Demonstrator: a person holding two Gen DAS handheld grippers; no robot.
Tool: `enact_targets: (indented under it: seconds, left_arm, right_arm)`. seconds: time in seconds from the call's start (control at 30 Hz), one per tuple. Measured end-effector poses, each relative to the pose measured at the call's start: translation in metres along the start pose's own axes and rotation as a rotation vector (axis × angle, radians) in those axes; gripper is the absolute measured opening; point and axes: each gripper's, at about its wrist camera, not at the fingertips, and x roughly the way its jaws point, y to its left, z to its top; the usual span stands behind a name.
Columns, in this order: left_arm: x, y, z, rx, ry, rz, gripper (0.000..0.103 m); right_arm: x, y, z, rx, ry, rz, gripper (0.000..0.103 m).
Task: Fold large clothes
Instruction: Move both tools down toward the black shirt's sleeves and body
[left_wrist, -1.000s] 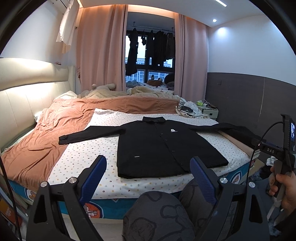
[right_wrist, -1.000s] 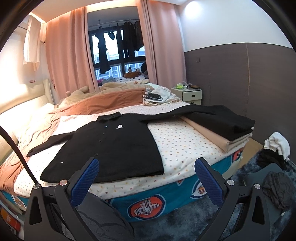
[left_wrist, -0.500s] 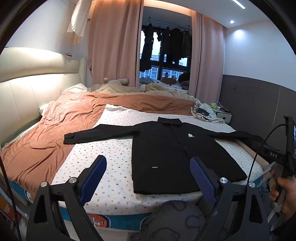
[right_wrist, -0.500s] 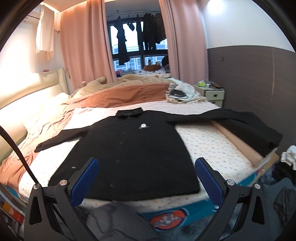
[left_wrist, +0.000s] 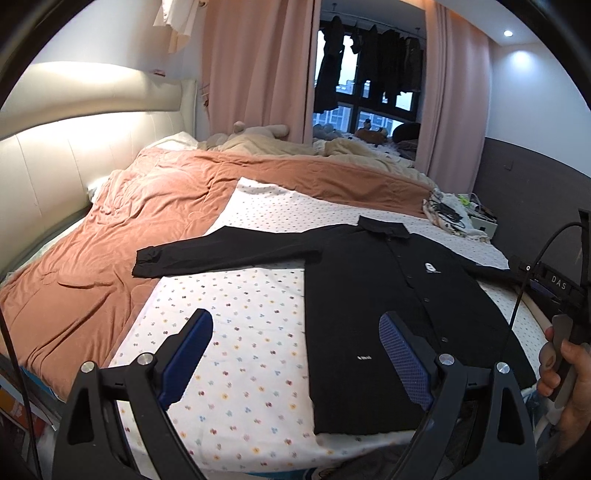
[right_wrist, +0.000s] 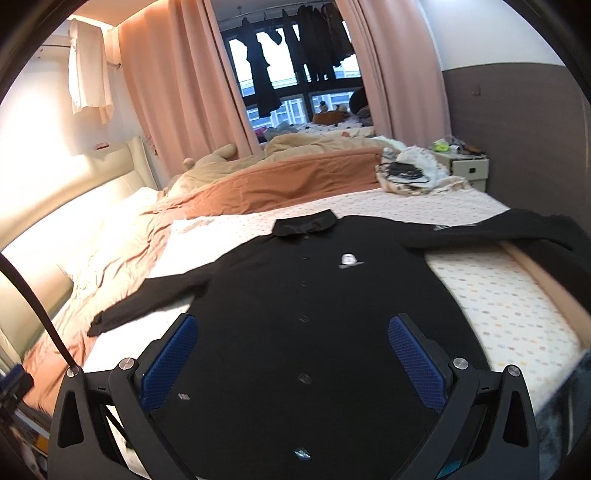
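Note:
A large black button-up shirt (left_wrist: 388, 302) lies face up and spread flat on the dotted bedsheet (left_wrist: 236, 332), collar toward the window, both sleeves stretched outward. Its left sleeve (left_wrist: 221, 254) reaches onto the orange blanket. My left gripper (left_wrist: 295, 339) hovers open above the shirt's lower left edge, with nothing between its fingers. In the right wrist view the same shirt (right_wrist: 303, 332) fills the middle. My right gripper (right_wrist: 293, 349) is open over the shirt's lower front, holding nothing. The right sleeve (right_wrist: 517, 229) runs off to the right.
An orange blanket (left_wrist: 110, 258) covers the bed's left side, and beige bedding (left_wrist: 295, 147) is piled at the far end. A heap of cables and cloth (right_wrist: 413, 173) sits at the far right corner by a nightstand (right_wrist: 469, 170). A person's hand (left_wrist: 569, 373) holds the other gripper's handle.
Both grippers have risen and moved in over the bed toward the shirt. The shirt lies as before. Both stay open.

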Motion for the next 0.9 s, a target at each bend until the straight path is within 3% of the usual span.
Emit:
enact_targets:
  seconds: [0.17, 0.37, 0.53, 0.9]
  left_arm:
    - [0.036, 0.019, 0.015, -0.036, 0.043, 0.034, 0.093]
    - [0.08, 0.045, 0.032, -0.095, 0.097, 0.053, 0.093]
    - [0.11, 0.067, 0.041, -0.145, 0.126, 0.068, 0.093]
    - [0.181, 0.126, 0.046, -0.294, 0.227, 0.116, 0.093]
  right_arm:
    - [0.047, 0.007, 0.018, 0.027, 0.032, 0.045, 0.103]
    - [0.101, 0.022, 0.044, 0.039, 0.042, 0.012, 0.103]
    - [0.149, 0.049, 0.062, 0.017, 0.036, 0.038, 0.103]
    - [0.245, 0.069, 0.092, 0.008, 0.175, 0.076, 0.103]
